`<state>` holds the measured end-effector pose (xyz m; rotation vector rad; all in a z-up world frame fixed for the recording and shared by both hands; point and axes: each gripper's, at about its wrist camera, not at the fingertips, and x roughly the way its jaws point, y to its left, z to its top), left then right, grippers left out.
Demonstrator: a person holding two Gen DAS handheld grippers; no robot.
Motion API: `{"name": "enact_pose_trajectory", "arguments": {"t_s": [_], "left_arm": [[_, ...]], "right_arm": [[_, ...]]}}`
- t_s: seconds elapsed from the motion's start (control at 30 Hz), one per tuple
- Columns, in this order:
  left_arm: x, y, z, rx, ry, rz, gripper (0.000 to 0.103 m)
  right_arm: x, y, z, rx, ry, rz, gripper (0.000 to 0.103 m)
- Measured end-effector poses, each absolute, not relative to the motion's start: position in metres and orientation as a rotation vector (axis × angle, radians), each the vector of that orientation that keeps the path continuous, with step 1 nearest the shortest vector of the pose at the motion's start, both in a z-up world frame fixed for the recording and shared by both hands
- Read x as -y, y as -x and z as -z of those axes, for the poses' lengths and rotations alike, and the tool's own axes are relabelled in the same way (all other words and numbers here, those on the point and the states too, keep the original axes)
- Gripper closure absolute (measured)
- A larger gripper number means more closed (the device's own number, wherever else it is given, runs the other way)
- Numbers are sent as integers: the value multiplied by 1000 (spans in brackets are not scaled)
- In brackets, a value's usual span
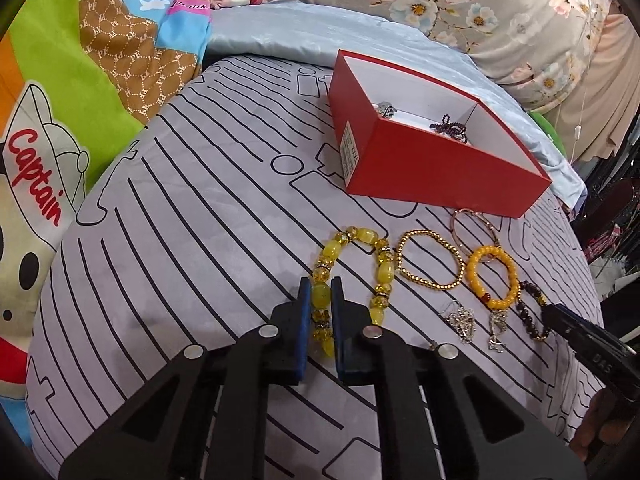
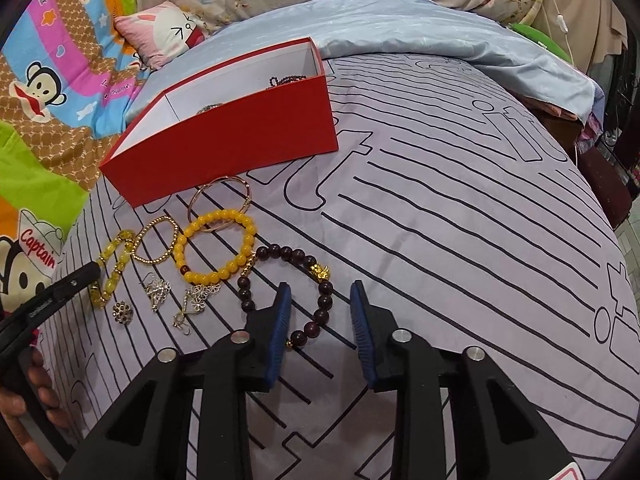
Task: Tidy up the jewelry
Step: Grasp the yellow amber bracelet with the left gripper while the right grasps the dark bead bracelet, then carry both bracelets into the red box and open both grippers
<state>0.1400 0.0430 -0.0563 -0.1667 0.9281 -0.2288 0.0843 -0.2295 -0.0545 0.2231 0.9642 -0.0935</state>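
Your left gripper [image 1: 321, 292] is clamped on the yellow bracelet [image 1: 352, 276] lying on the bed [image 1: 200, 220]; lift unevenly and its beads may slip free. Your right gripper [image 2: 320, 300] stands apart around the dark bracelet [image 2: 288, 280], which could snag before reaching the red box [image 2: 224, 140].

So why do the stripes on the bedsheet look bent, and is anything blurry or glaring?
Left wrist view: the fisheye lens bows the lilac sheet with black line print and darkens the corners; the red cardboard box and the chunky yellow bead bracelet are sharp, no glare. Right wrist view: same bowing, soft even light, a faint shadow under the dark brown bead bracelet.
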Motion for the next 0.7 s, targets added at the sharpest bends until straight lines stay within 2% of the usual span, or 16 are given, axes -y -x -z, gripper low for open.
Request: {"name": "enact_pose_trajectory", "arguments": {"t_s": [0.23,0.7], "left_arm": [[-44,-132,44,-911,181,250,94],[-45,-118,17,-875,194,296,94]], "right_arm": [[225,-88,57,-969,-185,99,94],[232,-71,36,-921,-245,97,96]]}}
